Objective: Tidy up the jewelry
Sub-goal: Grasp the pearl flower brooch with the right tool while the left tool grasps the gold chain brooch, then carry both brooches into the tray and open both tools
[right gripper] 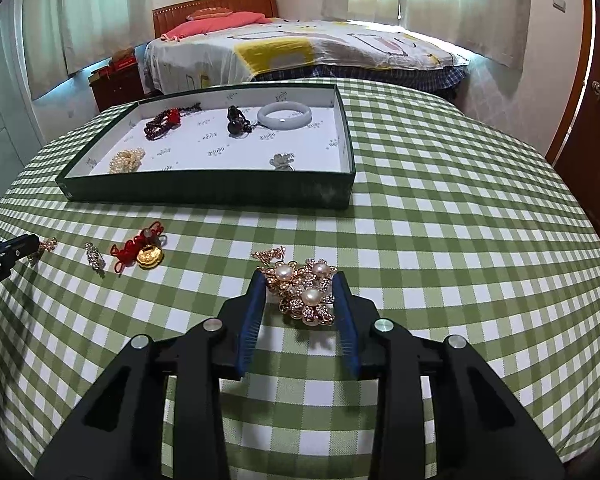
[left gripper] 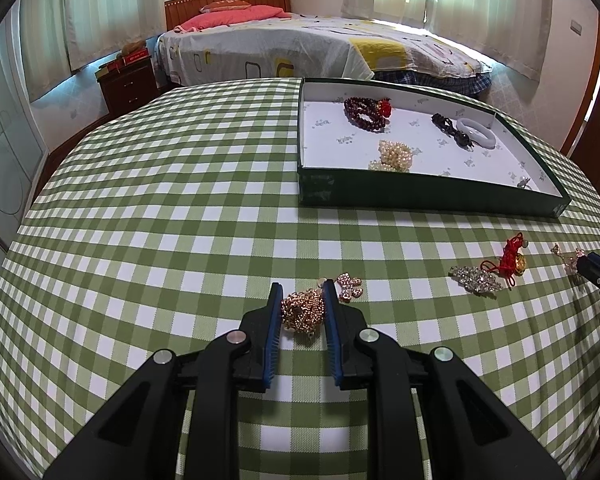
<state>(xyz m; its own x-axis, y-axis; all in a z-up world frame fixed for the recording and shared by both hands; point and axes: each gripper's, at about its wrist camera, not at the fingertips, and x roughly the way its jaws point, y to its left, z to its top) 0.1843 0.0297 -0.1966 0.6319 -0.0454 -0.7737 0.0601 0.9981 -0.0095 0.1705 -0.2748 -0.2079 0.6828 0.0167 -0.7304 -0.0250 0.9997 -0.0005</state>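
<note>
Five pieces already in green tray (right gripper: 342, 130). Your left gripper (left gripper: 302, 300) pinches gold bead clump (left gripper: 303, 312). Your right gripper (right gripper: 300, 292) squeezes pearl brooch (right gripper: 306, 294). More pieces wait on cloth.

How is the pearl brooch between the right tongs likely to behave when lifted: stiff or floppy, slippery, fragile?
The pearl brooch looks like rigid metal flowers, so it probably lifts as one stiff piece. Its bumpy outline may catch unevenly on the pads of the right tongs and tilt. The raised pearls and small stones look delicate, so a hard squeeze seems risky.
</note>
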